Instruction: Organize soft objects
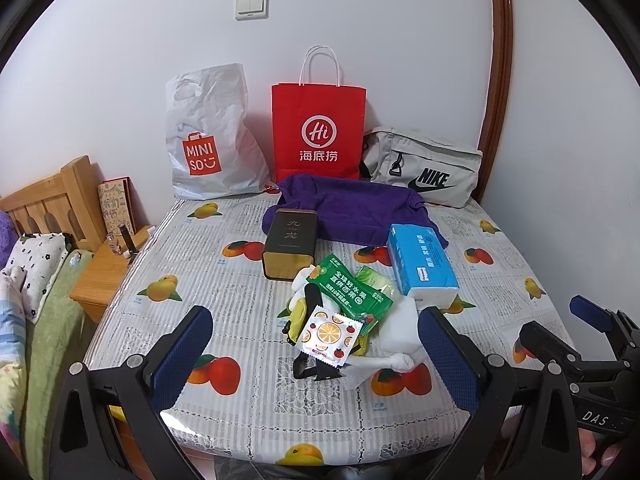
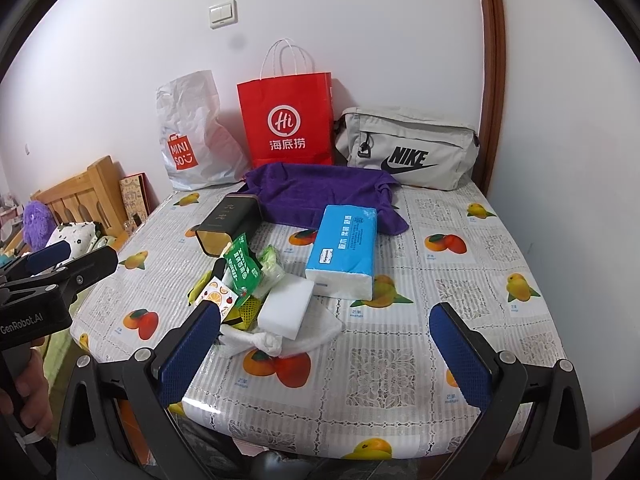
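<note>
Left gripper (image 1: 316, 344): fingers spread wide, nothing between the pads, hovering over the near edge of the table (image 1: 248, 408). Right gripper (image 2: 326, 344): same, wide open and empty, held just to the right of the left one.

Straight ahead of both sits the pile to sort. Front of it is a small fruit-print sachet (image 1: 330, 334), light and slick, prob. slides if pinched flat, so take it by an edge. Behind it, a green snack packet (image 1: 352, 292), crinkly and light, leaning on the heap. A white sponge block (image 2: 286, 306) lies on the right side of the pile; squashy, springs back, easy to take across its short sides. Under all this is a white cloth (image 2: 280, 340) with a knotted corner, limp; the knot looks like the best hold. Some yellow bits and a black strap show in the pile; can't tell what they are.

Just beyond, a blue tissue pack (image 1: 422, 260), soft, light, film-wrapped, so grip across the narrow width w/ firm pressure. Left of it a dark tin (image 1: 290, 244), rigid. Further back, a purple towel (image 2: 324, 192), floppy, will drape. Along the wall: white plastic bag (image 1: 212, 140), red paper bag (image 1: 318, 132), grey waist bag (image 2: 408, 148).
</note>
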`<action>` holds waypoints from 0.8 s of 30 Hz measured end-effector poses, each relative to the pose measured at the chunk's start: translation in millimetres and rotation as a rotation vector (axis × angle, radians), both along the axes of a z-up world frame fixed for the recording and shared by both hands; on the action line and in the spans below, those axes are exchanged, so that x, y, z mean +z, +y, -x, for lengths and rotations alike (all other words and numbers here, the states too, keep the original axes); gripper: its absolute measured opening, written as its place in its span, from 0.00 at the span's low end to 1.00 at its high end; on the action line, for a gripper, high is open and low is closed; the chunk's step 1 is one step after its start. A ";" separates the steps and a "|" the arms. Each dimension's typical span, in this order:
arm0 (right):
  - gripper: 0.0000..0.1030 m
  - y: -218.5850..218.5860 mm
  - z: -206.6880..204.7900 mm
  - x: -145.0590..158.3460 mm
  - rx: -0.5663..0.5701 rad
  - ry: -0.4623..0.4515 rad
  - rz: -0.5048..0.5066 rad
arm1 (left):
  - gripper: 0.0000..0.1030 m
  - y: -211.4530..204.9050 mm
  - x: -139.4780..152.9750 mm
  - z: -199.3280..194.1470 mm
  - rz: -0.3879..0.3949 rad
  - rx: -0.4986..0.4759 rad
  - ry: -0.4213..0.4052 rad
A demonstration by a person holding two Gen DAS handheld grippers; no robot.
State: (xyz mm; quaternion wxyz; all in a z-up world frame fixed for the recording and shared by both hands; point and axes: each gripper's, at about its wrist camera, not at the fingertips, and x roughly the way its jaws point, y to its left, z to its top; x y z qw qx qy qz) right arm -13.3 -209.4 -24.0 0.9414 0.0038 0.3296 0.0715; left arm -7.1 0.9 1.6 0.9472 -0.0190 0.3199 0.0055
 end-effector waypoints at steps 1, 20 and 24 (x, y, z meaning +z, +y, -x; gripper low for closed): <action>1.00 0.4 -0.1 0.1 0.001 0.000 -0.001 | 1.00 -0.1 -0.1 0.1 0.000 -0.001 0.000; 1.00 -4.9 -9.0 -8.4 -0.017 0.029 -0.005 | 1.00 18.8 -11.8 -12.0 0.049 0.010 0.032; 1.00 -8.3 -15.8 -17.4 -0.015 0.057 -0.020 | 1.00 23.4 -21.6 -20.9 0.065 0.002 0.056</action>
